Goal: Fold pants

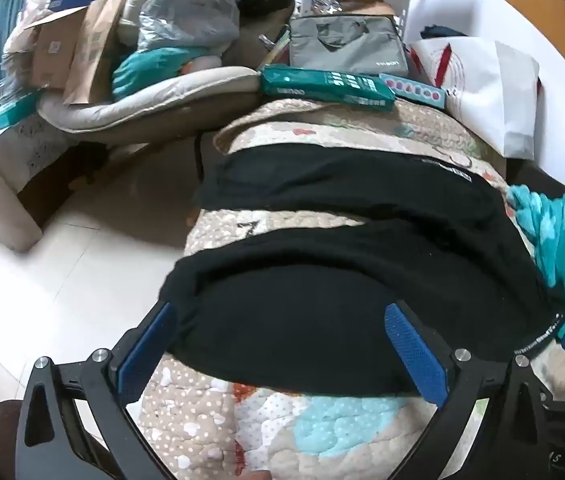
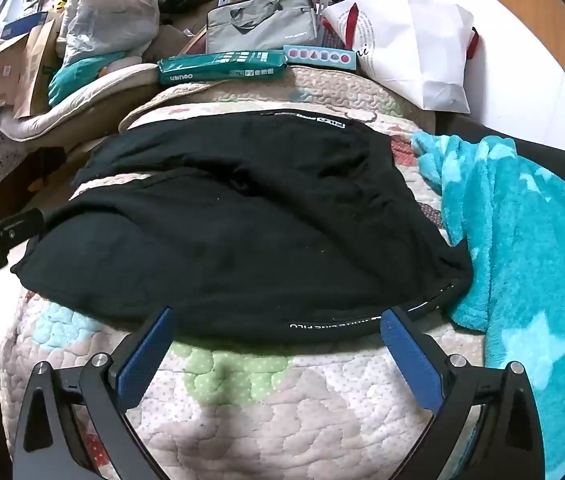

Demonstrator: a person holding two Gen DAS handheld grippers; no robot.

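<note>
Left wrist view: left gripper [image 1: 280, 344] spread wide, empty, over near leg of black pants [image 1: 362, 280] lying flat on patterned quilt [image 1: 322, 420].

Right wrist view: right gripper [image 2: 278, 344] spread wide, empty, at pants [image 2: 242, 232] waistband edge; teal blanket [image 2: 522, 240] beside pants.

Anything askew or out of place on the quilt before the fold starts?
The black pants lie unevenly: the two legs splay apart with quilt showing between them, and the far leg's end hangs off the quilt's left edge. A teal blanket crowds the waistband side.
</note>
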